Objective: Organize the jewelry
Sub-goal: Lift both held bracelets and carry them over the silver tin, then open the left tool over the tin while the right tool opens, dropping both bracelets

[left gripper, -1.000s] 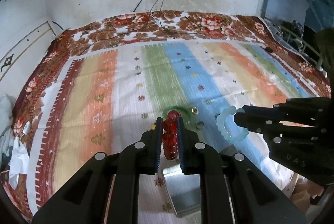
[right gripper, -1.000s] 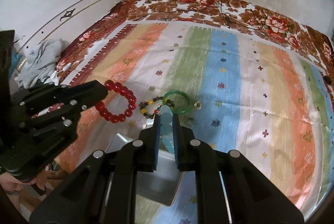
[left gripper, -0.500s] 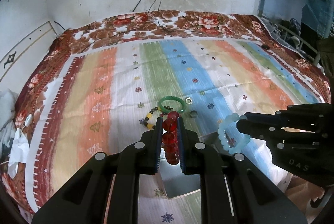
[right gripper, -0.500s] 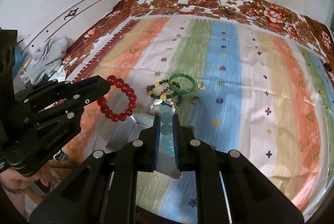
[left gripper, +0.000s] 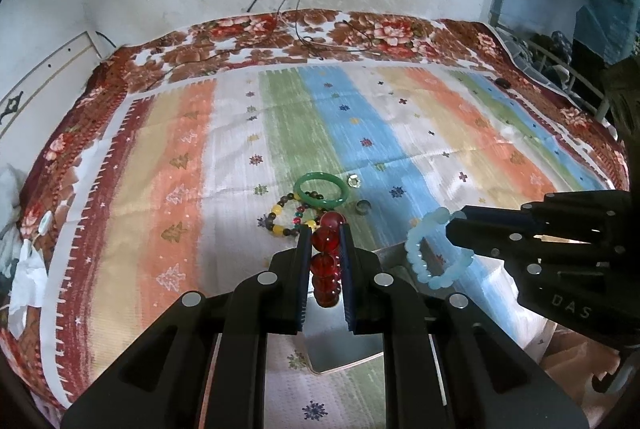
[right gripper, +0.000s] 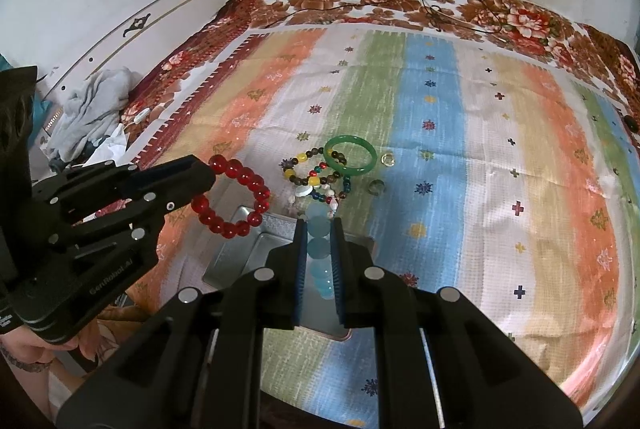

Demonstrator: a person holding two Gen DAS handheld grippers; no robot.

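Red bead bracelet [right gripper: 231,198] is pinched in my left gripper [left gripper: 325,229], pale blue bracelet [left gripper: 434,249] in my right gripper [right gripper: 318,225], both held above the metal tin [right gripper: 240,253] near the striped bedspread's [right gripper: 500,189] front edge.

Left gripper [left gripper: 325,233] and right gripper [right gripper: 319,225] hang side by side over the metal tray [right gripper: 256,249], which lies on the bedspread [left gripper: 440,149]. A beaded bracelet [right gripper: 232,195] dangles from the left claw, another bead bracelet [left gripper: 430,253] from the right. Just ahead of both claws sits a cluster: a bangle [left gripper: 320,189] overlapping a mixed-bead strand [left gripper: 280,219]. Right of the bangle, apart, lie what may be two rings [left gripper: 363,207].
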